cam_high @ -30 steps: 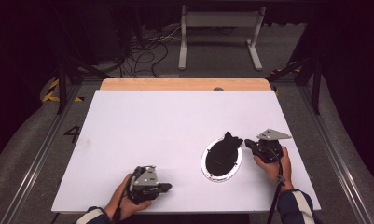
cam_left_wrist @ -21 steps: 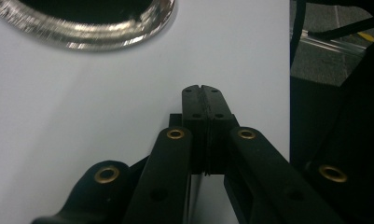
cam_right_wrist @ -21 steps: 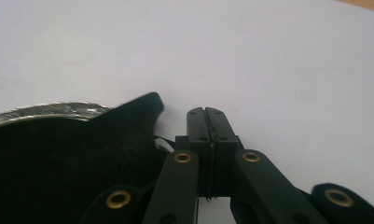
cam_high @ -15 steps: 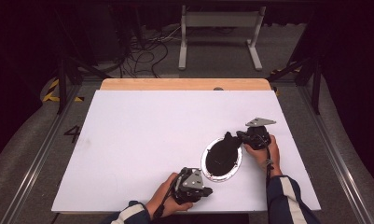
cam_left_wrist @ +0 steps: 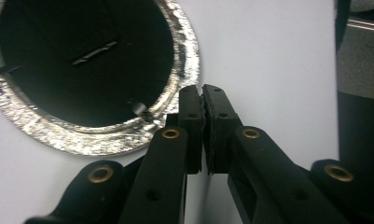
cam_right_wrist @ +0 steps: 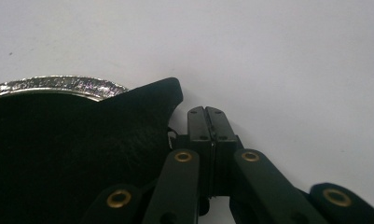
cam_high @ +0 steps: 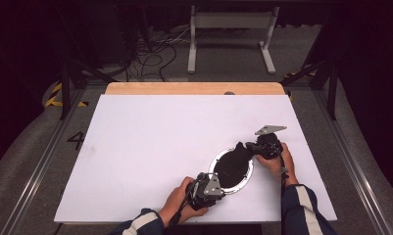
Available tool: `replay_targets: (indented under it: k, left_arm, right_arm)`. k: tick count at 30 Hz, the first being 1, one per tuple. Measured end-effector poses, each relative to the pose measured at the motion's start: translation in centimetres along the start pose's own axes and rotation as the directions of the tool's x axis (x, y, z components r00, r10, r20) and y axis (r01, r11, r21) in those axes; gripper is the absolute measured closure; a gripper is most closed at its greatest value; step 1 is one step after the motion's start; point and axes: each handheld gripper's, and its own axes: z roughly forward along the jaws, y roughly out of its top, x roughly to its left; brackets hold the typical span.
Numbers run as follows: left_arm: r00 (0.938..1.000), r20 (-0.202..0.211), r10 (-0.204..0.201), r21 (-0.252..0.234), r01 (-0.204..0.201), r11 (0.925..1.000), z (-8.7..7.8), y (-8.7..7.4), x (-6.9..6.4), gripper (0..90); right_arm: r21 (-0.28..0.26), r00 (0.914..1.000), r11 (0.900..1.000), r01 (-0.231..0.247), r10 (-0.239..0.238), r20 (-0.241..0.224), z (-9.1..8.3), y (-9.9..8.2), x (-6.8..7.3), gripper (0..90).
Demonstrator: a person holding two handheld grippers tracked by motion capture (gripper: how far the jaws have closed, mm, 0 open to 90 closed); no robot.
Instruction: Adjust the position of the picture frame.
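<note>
Near the table's (cam_high: 135, 147) front edge, toward its right corner, both grippers flank the foil plate (cam_high: 243, 178) under black cloth (cam_high: 231, 164): left gripper (cam_left_wrist: 202, 91) closed and empty at the rim, right gripper (cam_right_wrist: 206, 111) closed beside the cloth.

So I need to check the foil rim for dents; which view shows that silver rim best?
The left gripper view: the crinkled silver rim curves close and sharp around the dark inside. The high view shows the rim small, partly under black cloth. The right gripper view shows a short arc above the cloth.
</note>
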Motion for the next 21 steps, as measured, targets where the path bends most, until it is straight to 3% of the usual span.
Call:
replay_targets:
  k: [7,10,13,16,21]
  left_arm:
    - [0.9997,-0.007,-0.025,0.005,0.025,0.9997,-0.8,-0.8,0.4,89.7]
    - [0.9991,0.007,-0.042,0.004,0.042,0.9991,-1.1,-1.1,0.9,89.8]
    - [0.9950,0.027,-0.097,0.001,0.097,0.9953,-1.4,-1.5,1.3,89.9]
    - [0.9948,0.005,-0.101,0.020,0.101,0.9947,-1.8,-1.6,1.3,89.9]
    - [0.9910,-0.032,-0.130,0.038,0.131,0.9906,-2.5,-2.2,1.8,90.0]
  right_arm:
    - [-0.009,0.9999,0.9999,-0.010,0.010,-0.008,-0.5,-0.6,0.7,90.0]
    - [-0.011,0.9993,0.9995,-0.030,0.030,-0.022,-0.7,-0.9,0.8,90.0]
    - [-0.044,0.9983,0.9974,-0.056,0.056,-0.013,-0.8,-1.4,1.1,90.0]
    - [-0.054,0.9962,0.9950,-0.083,0.082,-0.032,-1.1,-1.9,1.2,90.0]
    - [-0.041,0.9974,0.9974,-0.059,0.057,-0.045,-1.6,-2.4,1.6,90.0]
